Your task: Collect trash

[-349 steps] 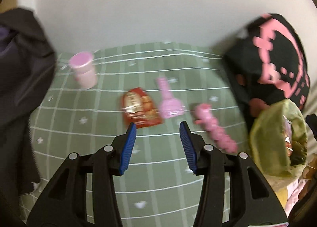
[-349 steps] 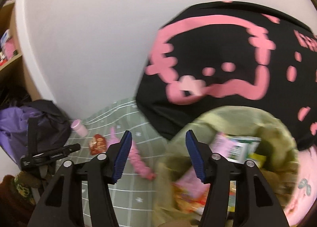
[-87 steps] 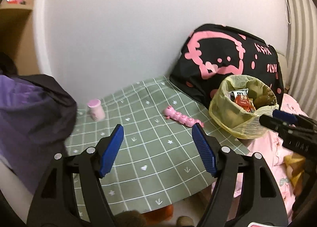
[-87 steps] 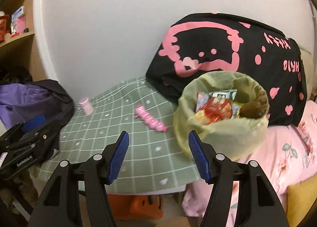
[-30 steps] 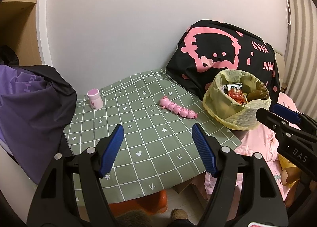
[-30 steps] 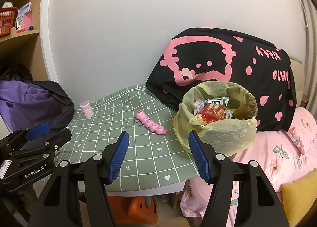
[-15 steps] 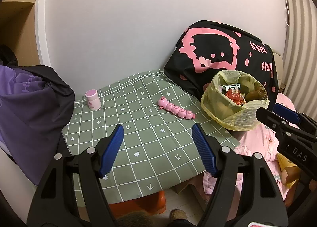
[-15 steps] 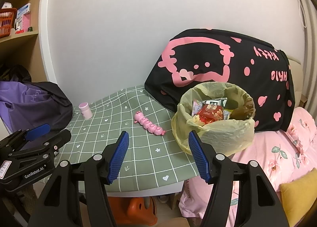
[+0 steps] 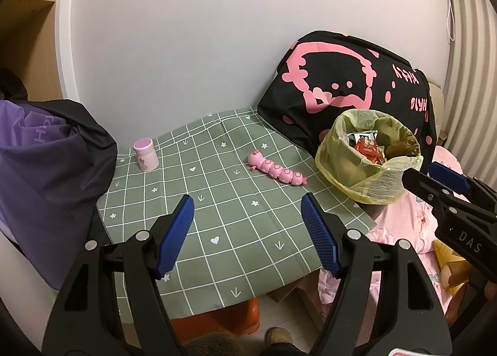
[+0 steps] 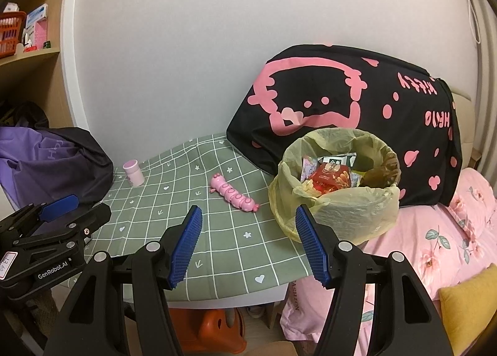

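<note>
- Left claw [image 9: 247, 224] hangs above the near edge of the tabletop [image 9: 236, 232], jaws wide apart, nothing between them. Some eleven seconds ago it was low over a red wrapper and a pink scoop on the cloth; now it stands far back, and both are gone from the cloth.
- Right claw [image 10: 248, 236] is likewise open and empty, held off the tabletop's near right corner. At that earlier moment it hung right over the bin; now it is well back from it.
- Over the last second neither claw has shifted.
- The bin [image 10: 338, 200], lined with a yellow bag, sits at the tabletop's right edge against the pink bedding [image 10: 435, 232]. A red wrapper [image 10: 332, 180] lies on top of the trash inside.
- A pink caterpillar toy [image 9: 276, 171] lies on the cloth just left of the bin, apart from it.
- A pink jar [image 9: 146, 154] stands upright near the far left corner.
- A purple and black jacket [image 9: 46, 176] is heaped at the left edge.
- A black cushion [image 10: 357, 114] with pink print leans on the wall behind the bin.
- An orange stool [image 10: 211, 334] shows under the tabletop.
</note>
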Tool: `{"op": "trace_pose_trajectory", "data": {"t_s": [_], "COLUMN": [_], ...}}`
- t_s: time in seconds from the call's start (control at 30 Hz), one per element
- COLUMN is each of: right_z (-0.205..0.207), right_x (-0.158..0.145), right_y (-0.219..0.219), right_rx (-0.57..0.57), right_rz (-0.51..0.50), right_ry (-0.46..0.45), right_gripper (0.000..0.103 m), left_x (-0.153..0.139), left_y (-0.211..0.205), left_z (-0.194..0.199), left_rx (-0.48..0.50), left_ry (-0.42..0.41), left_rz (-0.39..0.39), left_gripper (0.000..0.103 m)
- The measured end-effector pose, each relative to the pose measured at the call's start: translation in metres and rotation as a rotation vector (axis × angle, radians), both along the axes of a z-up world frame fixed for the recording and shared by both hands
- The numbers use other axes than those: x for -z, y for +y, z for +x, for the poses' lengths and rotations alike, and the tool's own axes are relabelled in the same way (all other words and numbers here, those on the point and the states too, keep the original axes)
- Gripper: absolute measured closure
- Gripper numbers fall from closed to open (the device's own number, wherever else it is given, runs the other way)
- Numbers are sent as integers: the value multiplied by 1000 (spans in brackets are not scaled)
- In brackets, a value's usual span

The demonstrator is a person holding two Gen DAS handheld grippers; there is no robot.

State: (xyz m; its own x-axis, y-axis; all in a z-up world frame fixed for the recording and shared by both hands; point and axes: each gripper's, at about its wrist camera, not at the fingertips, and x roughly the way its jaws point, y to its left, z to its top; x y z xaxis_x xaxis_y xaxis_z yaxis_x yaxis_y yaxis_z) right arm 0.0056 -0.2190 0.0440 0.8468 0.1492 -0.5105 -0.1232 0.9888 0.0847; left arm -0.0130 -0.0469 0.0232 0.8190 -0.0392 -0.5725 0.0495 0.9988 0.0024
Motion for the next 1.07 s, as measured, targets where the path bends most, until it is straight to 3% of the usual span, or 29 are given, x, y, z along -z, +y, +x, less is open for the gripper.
{"op": "trace_pose_trajectory", "data": {"t_s": [0.83, 0.97, 1.03, 1.07], "right_z": [4, 20, 42, 61], "right_x": [4, 9, 17, 25], "right_y": [-2, 0, 7, 14], "right_rx": [1, -12, -35, -56], "right_rz": [-1, -10, -34, -54], "right_ry": [14, 24, 49, 84], "right_gripper": [44, 44, 44, 44], "left_x": [2, 17, 32, 46], "left_y": [0, 12, 30, 51], "left_z": [5, 29, 49, 69], "left_rx": [27, -11, -66, -146], "left_ry": [-4, 65, 115, 163], "left_rz": [-8, -23, -30, -30], "left_gripper": [35, 35, 35, 35]}}
